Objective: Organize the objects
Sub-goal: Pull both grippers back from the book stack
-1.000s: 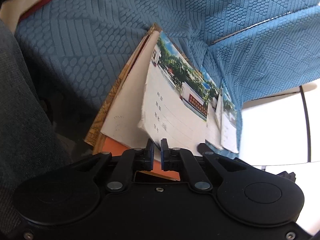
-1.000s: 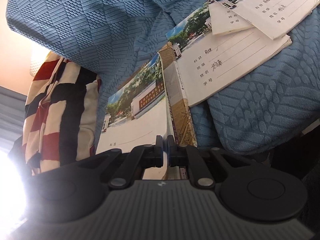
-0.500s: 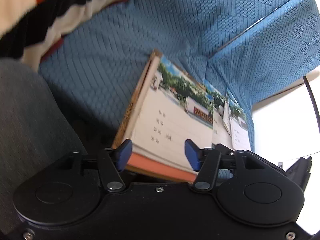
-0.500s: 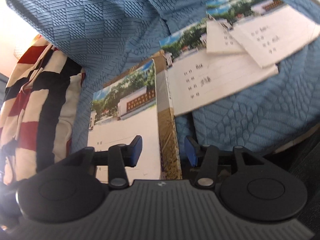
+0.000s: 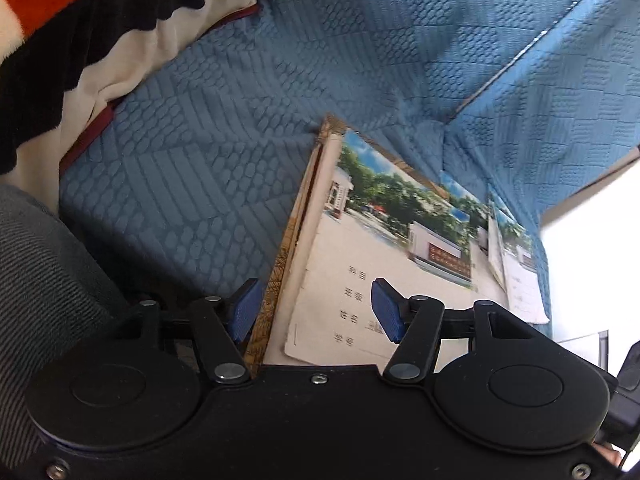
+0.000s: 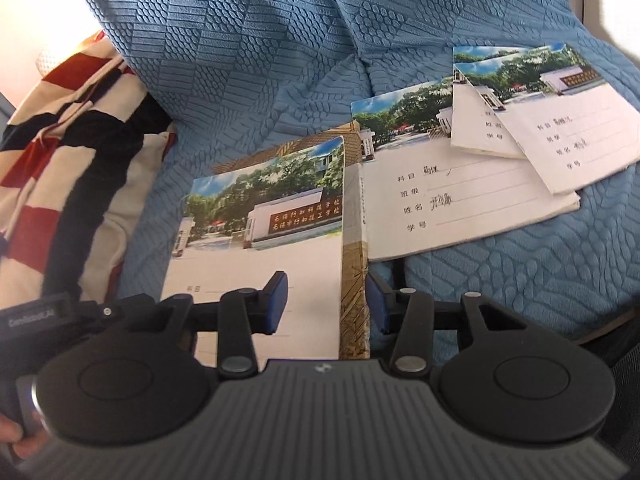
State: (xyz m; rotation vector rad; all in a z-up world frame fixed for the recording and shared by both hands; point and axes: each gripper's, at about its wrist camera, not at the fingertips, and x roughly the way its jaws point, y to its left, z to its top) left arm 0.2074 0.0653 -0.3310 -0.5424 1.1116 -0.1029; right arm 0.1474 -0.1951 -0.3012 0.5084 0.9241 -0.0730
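Note:
A notebook with a photo cover (image 6: 260, 232) lies flat on a gold-patterned book (image 6: 354, 280) on the blue sofa seat. My right gripper (image 6: 326, 302) hovers over their near right edge. Its jaws are closing, with that edge between the blue pads (image 6: 276, 300) but untouched. In the left wrist view the same notebook (image 5: 384, 240) and gold book (image 5: 280, 276) sit below my left gripper (image 5: 316, 314). Its jaws are also closing, and its pads straddle the book's left edge without pressing on it.
More photo-cover notebooks lie to the right, a large one (image 6: 452, 200) with two smaller ones (image 6: 560, 128) overlapping it. A red, black and cream striped blanket (image 6: 68, 160) lies left of the stack. The sofa back (image 6: 260, 40) rises behind. Grey fabric (image 5: 40, 280) borders the left.
Both grippers were shut on the notebook's near edge and have let go. The notebook now lies flat on the gold book, and both grippers have drawn back a little.

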